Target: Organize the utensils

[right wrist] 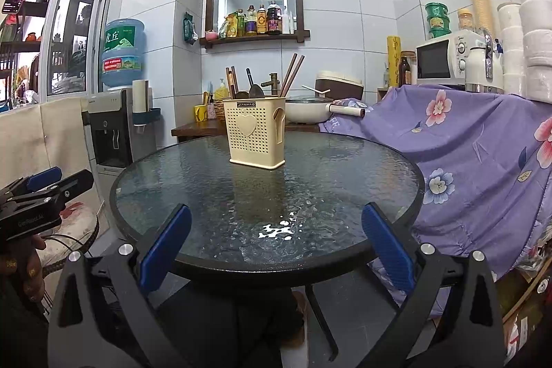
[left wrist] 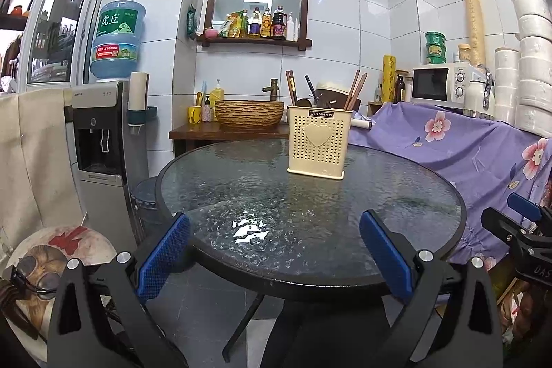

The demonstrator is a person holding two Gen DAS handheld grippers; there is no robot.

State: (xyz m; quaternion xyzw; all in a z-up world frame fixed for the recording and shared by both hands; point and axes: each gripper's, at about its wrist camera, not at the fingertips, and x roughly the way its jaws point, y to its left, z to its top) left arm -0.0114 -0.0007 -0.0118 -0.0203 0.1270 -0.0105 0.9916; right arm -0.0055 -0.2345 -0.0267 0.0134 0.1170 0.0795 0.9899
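Utensils are your concern here, but start from the biggest thing: the round glass tabletop [left wrist: 310, 195], bare except for one item, which leaves you free room to work in. On it, toward the far side and well apart from both grippers, stands the cream holder [left wrist: 317, 142], upright, its heart-marked face turned to you; in the right view it sits left of centre [right wrist: 256, 135], so that camera looks at it from the right. The utensils stand inside it: chopsticks [left wrist: 355, 88] leaning out at the right, another pair [left wrist: 290, 87] at the left, and dark spoon-like pieces [right wrist: 253, 88] between them, handles up. I judge they are kept upright so that each can be taken by its free end. No loose utensil shows on the glass, so either the sorting is done or it must begin by drawing pieces out of the holder; the pictures do not settle which. Your left gripper [left wrist: 276, 250] hangs at the near rim with its jaws spread wide and nothing between them. Your right gripper [right wrist: 276, 247] is held alike, jaws spread and empty, level with the other; both look parked clear of the holder.
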